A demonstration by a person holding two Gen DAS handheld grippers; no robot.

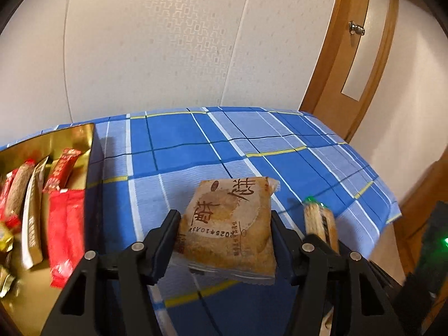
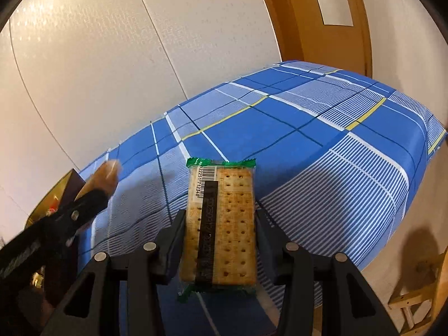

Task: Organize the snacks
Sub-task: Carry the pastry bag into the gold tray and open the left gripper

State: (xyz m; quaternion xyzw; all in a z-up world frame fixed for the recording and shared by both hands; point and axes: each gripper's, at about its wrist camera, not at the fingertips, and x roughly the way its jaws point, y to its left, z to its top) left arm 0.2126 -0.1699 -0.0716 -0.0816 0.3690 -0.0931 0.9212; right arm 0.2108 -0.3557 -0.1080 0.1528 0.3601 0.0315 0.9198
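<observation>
Left wrist view: the left gripper [image 1: 225,232] grasps a tan pastry packet [image 1: 228,228] between its 2 black fingers [image 1: 165,240], lifted clear of the blue plaid tablecloth [image 1: 196,151]. The pads press both side edges of the packet. At far left lies a gold tray [image 1: 68,135] holding red sachets [image 1: 65,232] and other wrapped snacks. At right, the cracker packet [image 1: 320,222] shows edge-on, just beside the right finger. A wooden door [image 1: 361,42] stands behind the table.

Right wrist view: the right gripper [image 2: 221,235] is clenched on the cracker packet [image 2: 224,224], a clear wrapper with green ends and a barcode, held above the tablecloth [image 2: 322,128]. At left, blurred, the left gripper [image 2: 84,204] carries the pastry packet [image 2: 103,176] near the tray [image 2: 47,201].
</observation>
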